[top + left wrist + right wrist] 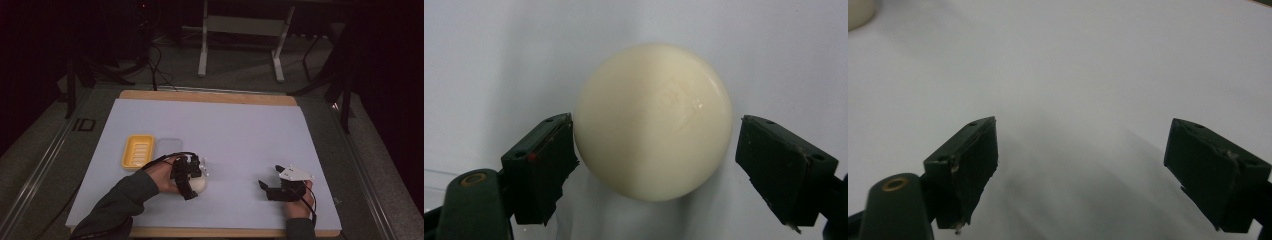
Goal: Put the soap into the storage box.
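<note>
A cream, rounded soap-like lump [653, 120] lies on the white table sheet between the jaws of my left gripper [655, 150]. The left pad [549, 160] sits at the lump's edge, while a thin gap shows at the right pad [774, 160], so the gripper is open around it. From above, the left gripper [188, 181] points down over the cream lump [200, 186] at the front left of the sheet. My right gripper [268, 176] rests low at the front right, open with only bare sheet between its jaws [1080, 150]. The cream lump [858, 12] peeks in at that view's top left corner.
A yellow ribbed dish [138, 151] sits on the white sheet [225, 125] just behind the left hand, with a faint clear tray [169, 146] beside it. The wooden table edge [210, 96] runs along the back. A metal stand [240, 30] is on the floor beyond.
</note>
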The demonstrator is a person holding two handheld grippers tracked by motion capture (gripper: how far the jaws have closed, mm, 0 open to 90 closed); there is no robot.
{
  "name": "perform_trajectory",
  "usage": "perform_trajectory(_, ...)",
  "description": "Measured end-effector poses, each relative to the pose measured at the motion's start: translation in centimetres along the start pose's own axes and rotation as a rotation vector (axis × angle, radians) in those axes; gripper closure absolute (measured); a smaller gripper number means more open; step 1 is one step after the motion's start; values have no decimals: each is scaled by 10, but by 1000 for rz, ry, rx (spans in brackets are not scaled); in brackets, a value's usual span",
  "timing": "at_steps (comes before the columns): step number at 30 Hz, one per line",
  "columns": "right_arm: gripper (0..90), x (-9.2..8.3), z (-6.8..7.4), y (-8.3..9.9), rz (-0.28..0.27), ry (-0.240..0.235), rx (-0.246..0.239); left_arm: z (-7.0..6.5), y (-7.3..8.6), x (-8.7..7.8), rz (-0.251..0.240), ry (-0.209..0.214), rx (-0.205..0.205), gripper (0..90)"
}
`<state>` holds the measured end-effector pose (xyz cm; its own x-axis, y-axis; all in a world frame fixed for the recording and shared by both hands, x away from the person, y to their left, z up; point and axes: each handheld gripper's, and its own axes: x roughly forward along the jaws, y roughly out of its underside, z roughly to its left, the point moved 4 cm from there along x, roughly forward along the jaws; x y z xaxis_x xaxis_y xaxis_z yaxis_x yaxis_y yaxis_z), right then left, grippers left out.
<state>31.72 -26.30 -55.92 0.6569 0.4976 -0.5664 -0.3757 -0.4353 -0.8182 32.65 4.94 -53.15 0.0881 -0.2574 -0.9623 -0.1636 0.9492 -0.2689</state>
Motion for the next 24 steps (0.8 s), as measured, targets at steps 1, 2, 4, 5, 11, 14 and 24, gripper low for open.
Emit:
perform_trajectory(1, 139, 0, 0, 0, -1, 0, -1, 0, -1, 1, 2, 1, 2, 166)
perform_trajectory(2, 139, 0, 0, 0, -1, 0, 0, 0, -1, 1, 4, 1, 3, 166)
perform_trajectory(4, 139, 0, 0, 0, -1, 0, 0, 0, -2, 3, 9, 2, 7, 166)
perform_trajectory(5, 139, 0, 0, 0, -1, 0, 0, 0, -3, 3, 12, 2, 9, 165)
perform_trajectory(11, 139, 0, 0, 0, 0, 2, 0, 0, -5, 7, 28, 12, 14, 165)
perform_trajectory(14, 139, 0, 0, 0, -2, 2, 0, 1, -7, 8, 36, 13, 24, 167)
perform_trajectory(24, 139, 0, 0, 0, -3, 4, -1, 0, -10, 12, 106, -8, 58, 184)
